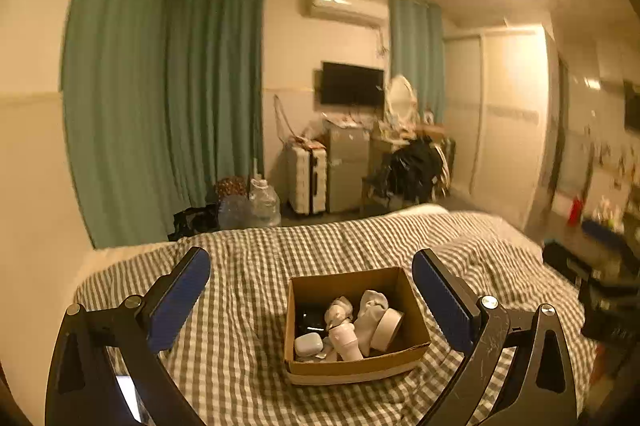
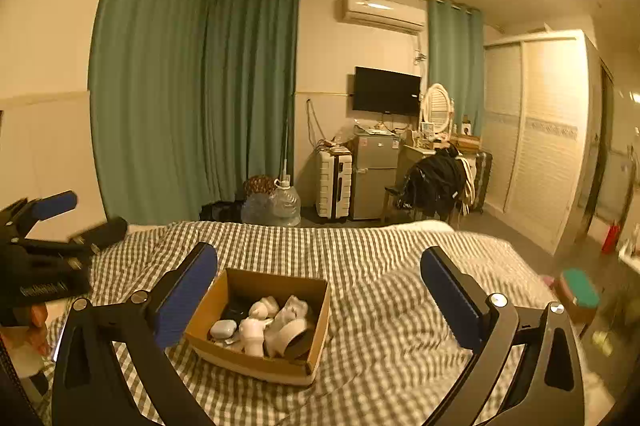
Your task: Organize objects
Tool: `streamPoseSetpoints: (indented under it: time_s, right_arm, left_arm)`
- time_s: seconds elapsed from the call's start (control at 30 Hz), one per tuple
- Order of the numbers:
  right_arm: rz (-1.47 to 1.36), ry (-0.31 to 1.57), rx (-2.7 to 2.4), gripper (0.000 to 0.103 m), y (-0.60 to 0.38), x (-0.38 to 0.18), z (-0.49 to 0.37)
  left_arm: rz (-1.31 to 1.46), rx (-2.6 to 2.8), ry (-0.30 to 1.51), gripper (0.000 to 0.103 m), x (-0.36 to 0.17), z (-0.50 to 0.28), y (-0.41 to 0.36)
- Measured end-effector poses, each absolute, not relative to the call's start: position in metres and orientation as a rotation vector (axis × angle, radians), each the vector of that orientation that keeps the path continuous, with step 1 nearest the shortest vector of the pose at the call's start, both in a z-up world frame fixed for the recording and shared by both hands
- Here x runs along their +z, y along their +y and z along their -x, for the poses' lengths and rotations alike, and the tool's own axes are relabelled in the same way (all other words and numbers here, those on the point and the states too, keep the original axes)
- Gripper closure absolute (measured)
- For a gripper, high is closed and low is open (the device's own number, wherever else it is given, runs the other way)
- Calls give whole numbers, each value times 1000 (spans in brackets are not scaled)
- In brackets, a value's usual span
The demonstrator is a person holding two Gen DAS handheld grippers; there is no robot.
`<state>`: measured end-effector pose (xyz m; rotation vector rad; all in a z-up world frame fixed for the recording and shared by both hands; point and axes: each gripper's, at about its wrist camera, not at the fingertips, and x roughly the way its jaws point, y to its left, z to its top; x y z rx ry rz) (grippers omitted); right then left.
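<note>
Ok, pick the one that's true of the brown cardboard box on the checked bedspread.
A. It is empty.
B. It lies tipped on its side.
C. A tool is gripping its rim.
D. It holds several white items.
D: the open brown cardboard box sits upright on the grey-and-white checked bedspread with several white items inside; both tools are open and clear of it.

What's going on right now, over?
Left gripper and right gripper open, empty, above the bed. Cardboard box holds small white items. Nothing in the way.
</note>
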<state>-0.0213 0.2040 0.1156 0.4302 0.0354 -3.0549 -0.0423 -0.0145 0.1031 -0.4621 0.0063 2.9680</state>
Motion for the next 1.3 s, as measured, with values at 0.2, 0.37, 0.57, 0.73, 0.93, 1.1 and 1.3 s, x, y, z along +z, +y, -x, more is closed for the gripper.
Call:
streamPoseSetpoints:
  time_s: [0.2,0.37,0.57,0.73,0.93,1.1,1.3]
  right_arm:
    - [-429,-39,-3071,0,209,62,13]
    - [-436,-7,-3120,0,205,20,26]
    - [-485,18,-3122,0,202,-22,33]
    - [-511,34,-3122,0,200,-36,38]
    - [-523,43,-3122,0,199,-41,41]
    - [-533,49,-3122,0,198,-43,41]
    - [-525,73,-3128,0,196,-44,40]
  left_arm:
    - [509,3061,31,0,46,35,-17]
    - [578,3082,40,0,-8,37,-15]
    - [653,3075,55,0,-34,42,-15]
    - [654,3086,51,0,-34,41,-14]
    - [672,3087,66,0,-33,44,-14]
    - [693,3091,94,0,-35,43,-13]
    - [711,3083,76,0,-36,44,-14]
